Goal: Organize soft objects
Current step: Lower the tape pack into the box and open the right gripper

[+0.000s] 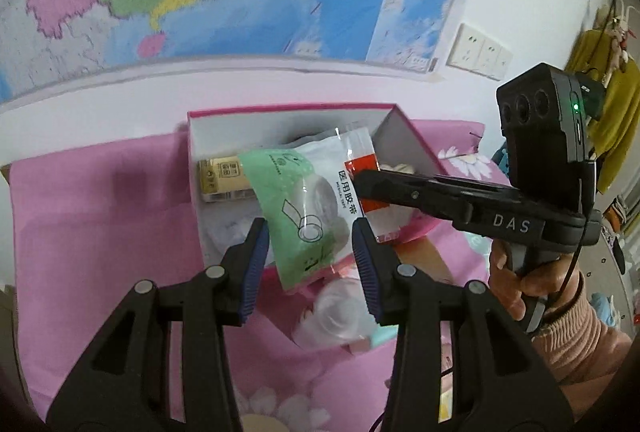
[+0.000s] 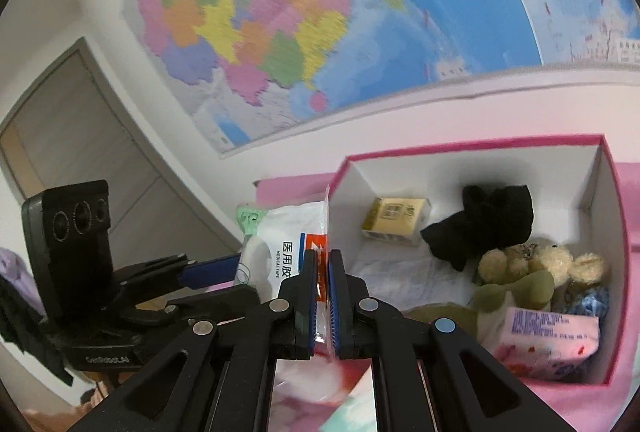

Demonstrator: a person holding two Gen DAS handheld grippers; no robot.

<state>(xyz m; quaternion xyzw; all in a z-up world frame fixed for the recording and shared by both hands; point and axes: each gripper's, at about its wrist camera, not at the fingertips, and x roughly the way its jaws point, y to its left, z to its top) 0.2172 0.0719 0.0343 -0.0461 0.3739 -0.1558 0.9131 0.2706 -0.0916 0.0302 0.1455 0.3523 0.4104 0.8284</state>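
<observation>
Fingers (image 2: 308, 280) pinch tape packet (image 2: 280, 244), angled downward.

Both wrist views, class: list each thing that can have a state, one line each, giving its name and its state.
Right gripper: shut on the medical tape packet's edge.
Left gripper: open, nothing between its pads.
Medical tape packet: sealed, held up over the box's rim.
Pink box: lid off, partly filled.
Black cloth: crumpled inside the box.
Plush toy: lying in the box.
Tissue pack: lying in the box.
</observation>
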